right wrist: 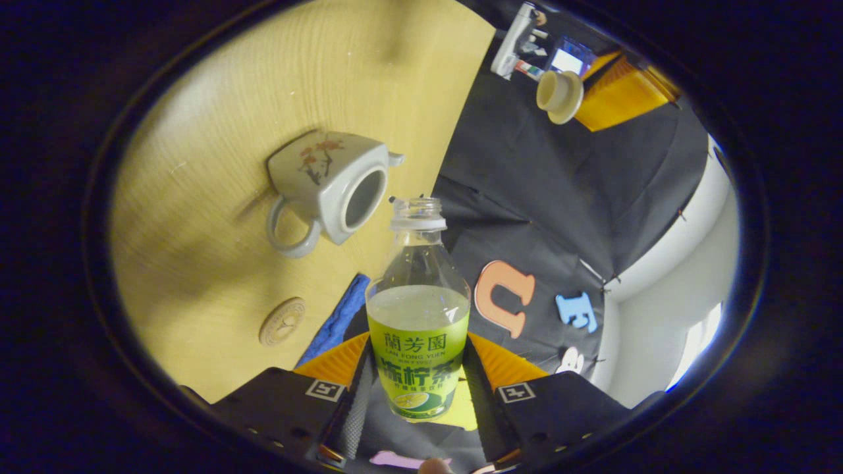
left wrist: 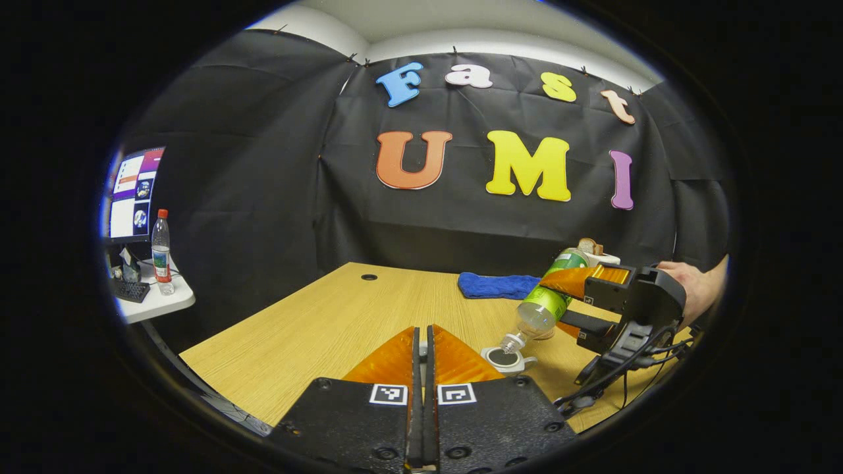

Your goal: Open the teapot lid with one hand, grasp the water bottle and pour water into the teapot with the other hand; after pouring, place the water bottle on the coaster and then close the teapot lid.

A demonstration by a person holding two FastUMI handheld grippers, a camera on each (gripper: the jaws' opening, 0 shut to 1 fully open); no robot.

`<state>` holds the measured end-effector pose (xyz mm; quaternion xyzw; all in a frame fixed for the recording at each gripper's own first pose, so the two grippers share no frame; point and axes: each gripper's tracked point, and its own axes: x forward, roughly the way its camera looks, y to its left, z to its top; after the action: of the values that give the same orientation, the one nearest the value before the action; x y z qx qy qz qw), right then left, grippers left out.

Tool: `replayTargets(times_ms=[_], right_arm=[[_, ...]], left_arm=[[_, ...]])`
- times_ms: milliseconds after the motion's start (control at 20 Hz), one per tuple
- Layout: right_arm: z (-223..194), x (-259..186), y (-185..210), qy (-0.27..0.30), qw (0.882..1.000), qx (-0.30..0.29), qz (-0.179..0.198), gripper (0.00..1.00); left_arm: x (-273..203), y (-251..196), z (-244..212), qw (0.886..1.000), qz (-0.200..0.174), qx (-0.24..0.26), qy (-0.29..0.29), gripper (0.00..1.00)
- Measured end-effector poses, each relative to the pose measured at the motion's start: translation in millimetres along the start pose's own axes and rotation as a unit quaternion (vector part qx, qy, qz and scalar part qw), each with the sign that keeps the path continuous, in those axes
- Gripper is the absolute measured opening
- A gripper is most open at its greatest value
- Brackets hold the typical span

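My right gripper (left wrist: 561, 304) is shut on an uncapped bottle (left wrist: 546, 299) with a green label, tilted so its mouth points down at the teapot (left wrist: 507, 360). In the right gripper view, the bottle (right wrist: 418, 329) stands between the fingers of that gripper (right wrist: 418, 359), pale liquid inside, and the white teapot (right wrist: 329, 184) stands open on the table. A round coaster (right wrist: 282, 321) lies beside it. My left gripper (right wrist: 596, 99) holds the white lid (right wrist: 560, 95) up in the air. In the left gripper view, the left gripper (left wrist: 422, 336) looks shut, with the lid hidden.
A blue cloth (left wrist: 497, 285) lies at the back of the wooden table (left wrist: 316, 329), near a small brown and white object (left wrist: 593, 249). A side table at the left carries a monitor (left wrist: 135, 194) and a red-capped bottle (left wrist: 161, 253). A hand (left wrist: 691, 286) holds the right gripper.
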<state>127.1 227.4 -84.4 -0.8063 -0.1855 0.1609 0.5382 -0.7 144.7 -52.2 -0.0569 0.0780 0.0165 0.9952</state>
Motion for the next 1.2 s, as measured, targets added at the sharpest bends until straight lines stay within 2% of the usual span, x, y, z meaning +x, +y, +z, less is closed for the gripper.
replayTargets(times_ms=[150,300,400,550,650,700,850,950,1000,1150,1200], right_arm=[[-0.9,-1.3,10.0,0.014,0.996,0.087,0.025,0.69],[-14.2,-10.5,18.6,0.028,0.980,0.192,0.049,0.70],[-12.7,-8.3,17.9,0.032,0.959,0.273,0.064,0.70],[-14.9,-11.8,11.8,0.035,0.910,0.405,0.082,0.69],[-17.0,-13.5,-1.5,0.027,0.867,0.492,0.076,0.70],[-19.7,-12.3,-9.1,0.024,0.842,0.534,0.073,0.70],[-28.0,-0.8,-30.1,0.019,0.757,0.649,0.069,0.70],[-43.7,9.5,-37.7,0.023,0.710,0.701,0.053,0.69],[-53.7,13.7,-42.5,0.024,0.683,0.728,0.046,0.70],[-72.1,28.7,-41.8,0.018,0.586,0.809,0.043,0.70],[-71.5,32.7,-35.6,0.017,0.559,0.828,0.046,0.70]], left_arm=[[-0.8,0.3,0.5,1.000,0.000,0.001,-0.001,0.02],[-1.8,-2.1,-0.4,1.000,0.000,0.002,-0.001,0.02],[-1.5,-3.8,0.6,1.000,0.000,0.003,-0.001,0.02],[-1.7,-6.1,2.1,1.000,-0.002,0.004,-0.003,0.02],[-1.0,-7.0,1.1,1.000,-0.005,0.003,-0.002,0.02],[0.4,-8.9,0.2,1.000,-0.006,0.003,0.000,0.02],[0.1,-12.8,-0.3,1.000,-0.009,0.004,0.001,0.03],[-0.2,-15.2,2.1,1.000,-0.014,0.002,-0.003,0.02],[-0.6,-16.0,3.1,1.000,-0.015,0.001,-0.004,0.02],[-0.2,-14.3,3.0,1.000,-0.015,0.001,-0.005,0.03],[-0.8,-12.2,2.7,1.000,-0.013,0.000,-0.004,0.03]])
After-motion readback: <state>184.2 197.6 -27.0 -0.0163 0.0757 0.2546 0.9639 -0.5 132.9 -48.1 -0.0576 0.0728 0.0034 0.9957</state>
